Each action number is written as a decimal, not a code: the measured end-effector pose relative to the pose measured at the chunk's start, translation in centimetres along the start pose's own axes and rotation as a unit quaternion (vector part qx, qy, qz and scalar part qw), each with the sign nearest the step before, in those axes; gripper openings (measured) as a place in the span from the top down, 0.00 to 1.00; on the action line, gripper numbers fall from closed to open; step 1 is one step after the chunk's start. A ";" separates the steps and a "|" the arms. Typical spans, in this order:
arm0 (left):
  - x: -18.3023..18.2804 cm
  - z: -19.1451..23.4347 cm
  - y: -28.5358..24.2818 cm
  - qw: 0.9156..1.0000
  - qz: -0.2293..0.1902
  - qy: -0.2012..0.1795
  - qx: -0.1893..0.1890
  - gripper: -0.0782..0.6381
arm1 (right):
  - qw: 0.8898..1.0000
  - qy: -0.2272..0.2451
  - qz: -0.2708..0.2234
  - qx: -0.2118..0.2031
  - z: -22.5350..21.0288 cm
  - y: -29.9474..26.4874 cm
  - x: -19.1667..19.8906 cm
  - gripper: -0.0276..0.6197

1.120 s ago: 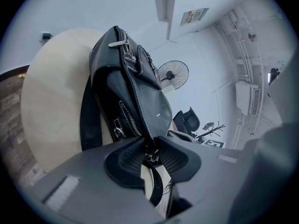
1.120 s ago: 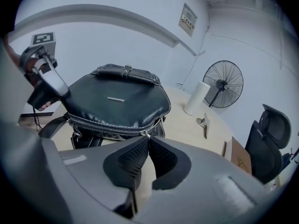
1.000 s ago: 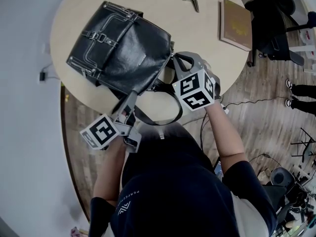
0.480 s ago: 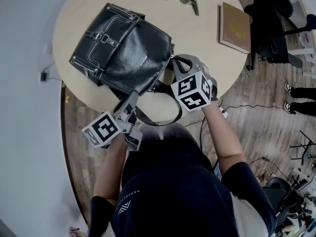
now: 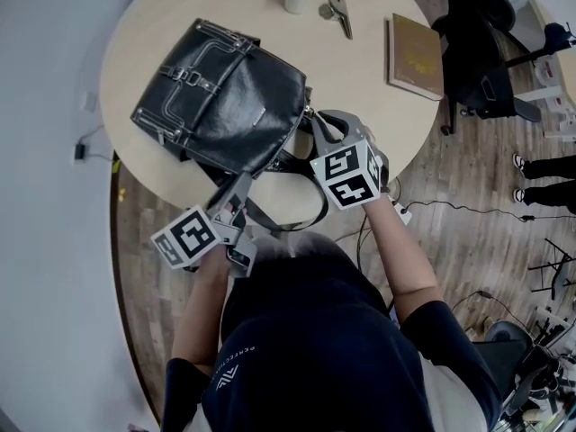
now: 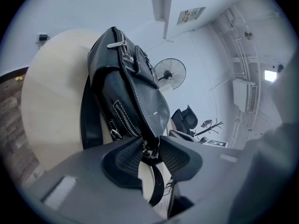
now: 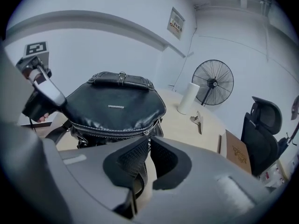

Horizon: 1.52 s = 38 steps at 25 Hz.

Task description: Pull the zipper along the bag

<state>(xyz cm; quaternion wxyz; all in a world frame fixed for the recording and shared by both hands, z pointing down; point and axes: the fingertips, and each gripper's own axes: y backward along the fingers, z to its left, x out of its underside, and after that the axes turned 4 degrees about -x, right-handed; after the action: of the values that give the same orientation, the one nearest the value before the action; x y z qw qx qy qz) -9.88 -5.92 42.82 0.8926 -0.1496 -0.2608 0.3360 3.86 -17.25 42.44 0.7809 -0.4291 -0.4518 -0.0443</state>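
Just eased left gripper (image 6: 150, 152) jaws wider, pads loosely on bag (image 5: 225, 97) corner. Held right gripper (image 7: 148, 155) nearly closed on zipper pull (image 7: 148, 136). Judged zipping likely finished.

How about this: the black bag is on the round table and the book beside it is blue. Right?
Not quite. The head view shows the book is brown, not blue. The black bag is on the round table.
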 end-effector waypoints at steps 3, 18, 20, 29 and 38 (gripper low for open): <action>0.1 -0.1 0.2 1.000 0.002 -0.019 -0.004 0.71 | 1.000 -0.007 -0.003 0.005 -0.1 0.9 0.0 0.92; -2.3 -2.0 2.3 0.979 -0.056 -0.190 -0.040 0.87 | 0.996 -0.083 -0.036 -0.002 0.9 5.4 -0.2 0.95; -3.0 -2.3 2.7 0.973 -0.067 -0.216 -0.048 0.87 | 0.995 -0.093 -0.043 -0.006 1.2 5.8 -0.4 0.95; -4.8 -3.0 4.0 0.942 -0.100 -0.309 -0.085 0.87 | 0.989 -0.126 -0.074 -0.014 1.8 7.7 -1.5 0.95; -5.7 -3.3 4.8 0.899 -0.115 -0.403 -0.130 0.87 | 0.983 -0.159 -0.092 -0.027 2.4 8.7 -1.6 0.95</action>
<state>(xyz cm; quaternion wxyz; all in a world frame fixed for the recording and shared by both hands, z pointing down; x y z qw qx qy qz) -14.18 -6.61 35.94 0.7164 -0.0848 -0.6547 0.2258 5.26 -10.65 36.28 0.6799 -0.4082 -0.6063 -0.0595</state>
